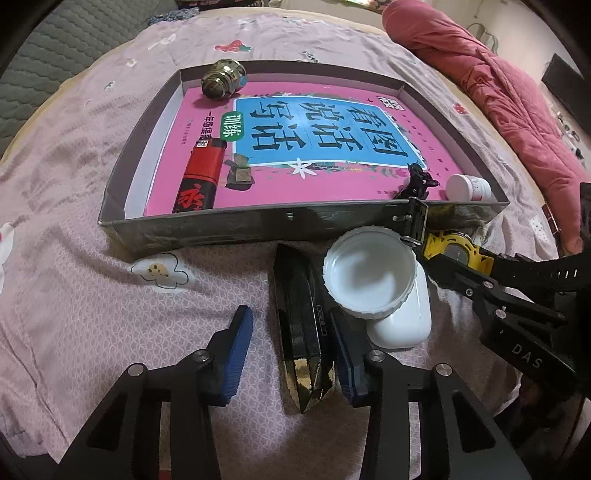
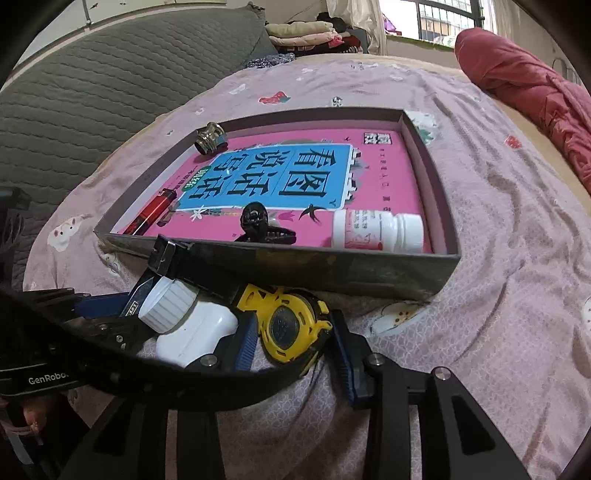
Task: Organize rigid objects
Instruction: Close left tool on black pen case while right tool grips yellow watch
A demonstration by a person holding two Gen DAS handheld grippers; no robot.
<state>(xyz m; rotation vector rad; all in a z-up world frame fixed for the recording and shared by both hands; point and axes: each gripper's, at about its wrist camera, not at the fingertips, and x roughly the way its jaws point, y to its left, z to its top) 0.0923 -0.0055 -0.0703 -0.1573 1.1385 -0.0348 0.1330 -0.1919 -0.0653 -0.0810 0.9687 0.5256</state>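
A shallow grey box (image 1: 236,225) (image 2: 354,273) on the bed holds a pink book, a brass knob (image 1: 223,79) (image 2: 211,137), a red lighter (image 1: 201,177) (image 2: 149,216), a black clip (image 1: 417,182) (image 2: 258,223) and a white pill bottle (image 1: 467,187) (image 2: 376,230). In front lie a black-and-gold bar (image 1: 304,325), a white cap (image 1: 369,273) (image 2: 168,302), a white case (image 1: 402,325) (image 2: 195,338) and a yellow-and-black watch (image 1: 458,253) (image 2: 291,328). My left gripper (image 1: 291,350) is open around the bar. My right gripper (image 2: 295,339) brackets the watch body, pads close against it.
The pink patterned bedsheet (image 1: 74,295) (image 2: 498,295) spreads around the box. A red quilt (image 1: 498,85) (image 2: 535,96) lies at the right. A grey padded headboard (image 2: 92,92) stands at the left. Folded clothes (image 2: 306,33) are at the far back.
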